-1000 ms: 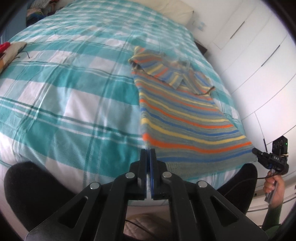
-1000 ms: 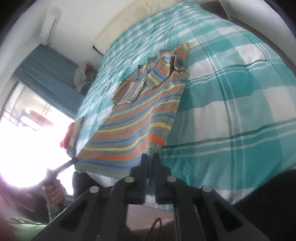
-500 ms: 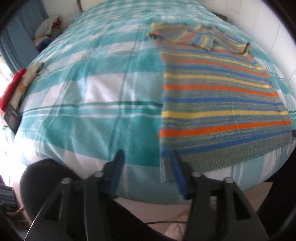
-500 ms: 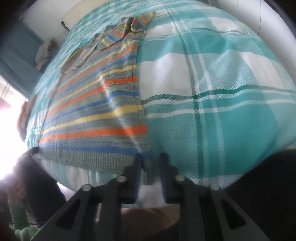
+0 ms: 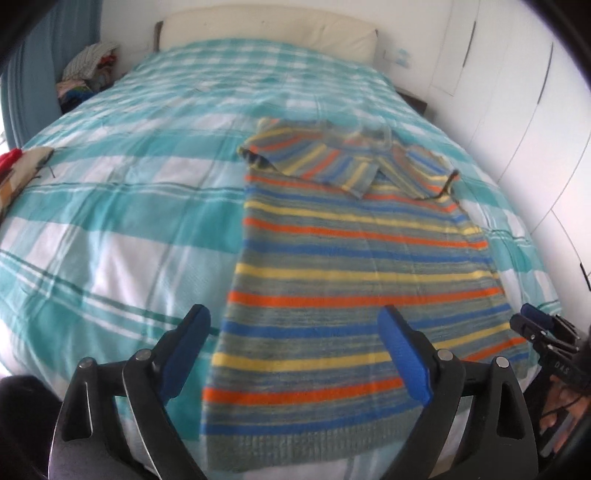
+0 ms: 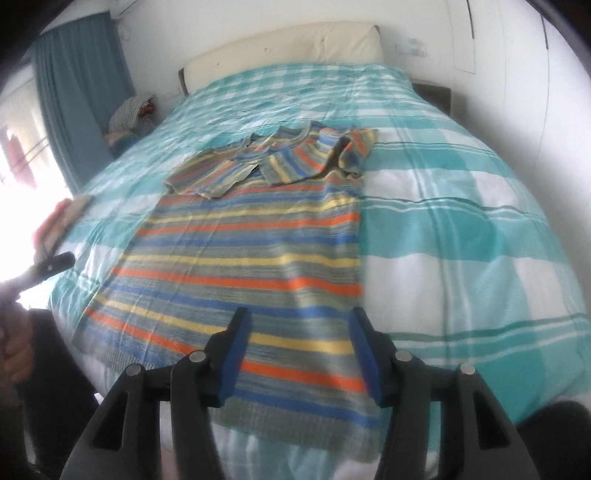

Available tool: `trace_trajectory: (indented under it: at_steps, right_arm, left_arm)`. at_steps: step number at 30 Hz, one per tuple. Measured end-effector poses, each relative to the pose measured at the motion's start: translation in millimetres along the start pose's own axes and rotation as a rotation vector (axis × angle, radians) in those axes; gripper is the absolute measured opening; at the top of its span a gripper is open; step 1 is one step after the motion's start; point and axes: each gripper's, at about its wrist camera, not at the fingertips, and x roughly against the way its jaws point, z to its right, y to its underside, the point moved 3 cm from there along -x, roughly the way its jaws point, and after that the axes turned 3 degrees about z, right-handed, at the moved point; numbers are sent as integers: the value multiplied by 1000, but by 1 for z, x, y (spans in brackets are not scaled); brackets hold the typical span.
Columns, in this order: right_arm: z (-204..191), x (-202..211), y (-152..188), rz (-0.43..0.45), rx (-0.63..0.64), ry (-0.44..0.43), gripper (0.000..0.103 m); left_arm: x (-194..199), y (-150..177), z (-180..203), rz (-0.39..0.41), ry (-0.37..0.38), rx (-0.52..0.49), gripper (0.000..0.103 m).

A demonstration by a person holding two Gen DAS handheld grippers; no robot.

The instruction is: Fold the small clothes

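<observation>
Across the checked teal-and-white bedspread (image 5: 110, 206) one striped sweater (image 5: 351, 280) is lying flat, its two sleeves folded inward over the chest toward twelve o'clock and its ribbed hem lying at six o'clock by the near edge of the bed. One cream headboard (image 5: 266, 33) is standing at twelve o'clock, and one heap of clothes (image 5: 88, 70) is sitting at about ten o'clock beside one blue curtain (image 6: 81, 88).

Two grippers are hovering over the hem, both angled steeply downward. The left gripper (image 5: 295, 345) is hanging over the hem's left corner with its jaws spread very wide, having just been opening; the cloth is lying below and between the blue pads (image 5: 402, 350), but they are not pressing on it. The right gripper (image 6: 299, 354) is hanging over the hem's right corner, its jaws about half apart and likewise just opened, with the sweater under the gap and nothing pinched. In the right wrist view, one hand (image 6: 16, 350) is showing at nine o'clock, wrapped around a gripper handle.
</observation>
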Motion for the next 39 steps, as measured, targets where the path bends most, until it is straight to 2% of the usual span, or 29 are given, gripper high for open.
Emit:
trace_trajectory:
  at_steps: [2,4,7,10,16,39]
  right_arm:
    - [-10,-16,13,-11,26,16,54]
    - [-14,-35,30,-59,45,51,55]
    - [-19,-38,41,-12,79,86,57]
    - [-20,-40,43,4,78,94,60]
    - [-22,-42,49,47,76,112,63]
    - [-22,-43,49,55,69,113,68]
  left_arm:
    - [-20,16,6,-51,-20,-16,93]
    - [-40,34,7,-112,-45,-36,93]
    - [-37,45,15,-61,-93,-91,98]
    - [-41,46,16,-67,-85,-87,102]
    - [-44,49,15,-64,-81,-82,103]
    - [-46,50,16,-47,-95,-87,103]
